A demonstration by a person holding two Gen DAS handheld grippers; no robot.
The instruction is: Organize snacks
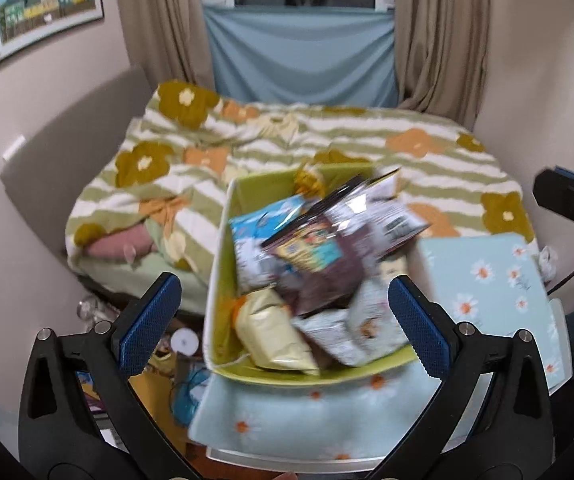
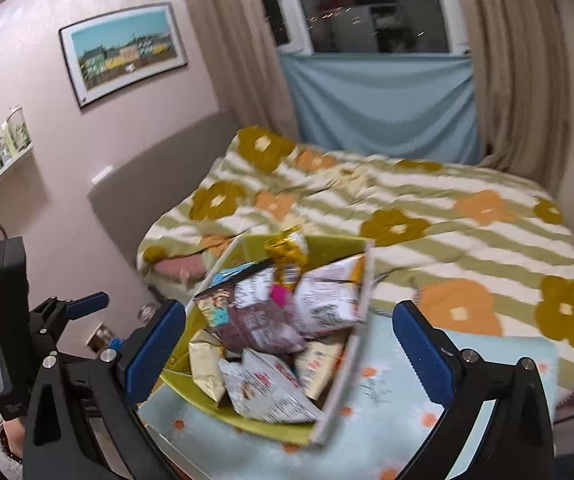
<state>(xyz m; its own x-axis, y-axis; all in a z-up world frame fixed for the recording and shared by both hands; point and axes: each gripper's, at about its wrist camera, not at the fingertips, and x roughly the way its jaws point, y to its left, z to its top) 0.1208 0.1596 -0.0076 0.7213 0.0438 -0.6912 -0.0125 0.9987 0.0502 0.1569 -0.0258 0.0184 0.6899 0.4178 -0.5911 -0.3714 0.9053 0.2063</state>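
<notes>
A lime-green box (image 1: 223, 264) with white side walls stands on a table under a pale blue daisy cloth (image 1: 287, 416). It is packed with snack packets: a cream bag (image 1: 271, 332), a brown packet (image 1: 319, 264), silvery white packets and a gold wrapper at the far end. My left gripper (image 1: 287, 324) is open, its blue pads either side of the box's near end, touching nothing. My right gripper (image 2: 289, 354) is also open, above the box (image 2: 247, 420) with nothing gripped. Each view catches the other gripper at its edge.
A bed with a striped, flowered duvet (image 2: 427, 216) fills the space behind the table. A daisy-patterned blue pad (image 1: 487, 280) lies right of the box. Clutter sits on the floor (image 1: 183, 344) to the left. A wall shelf with bottles (image 2: 3, 148) is far left.
</notes>
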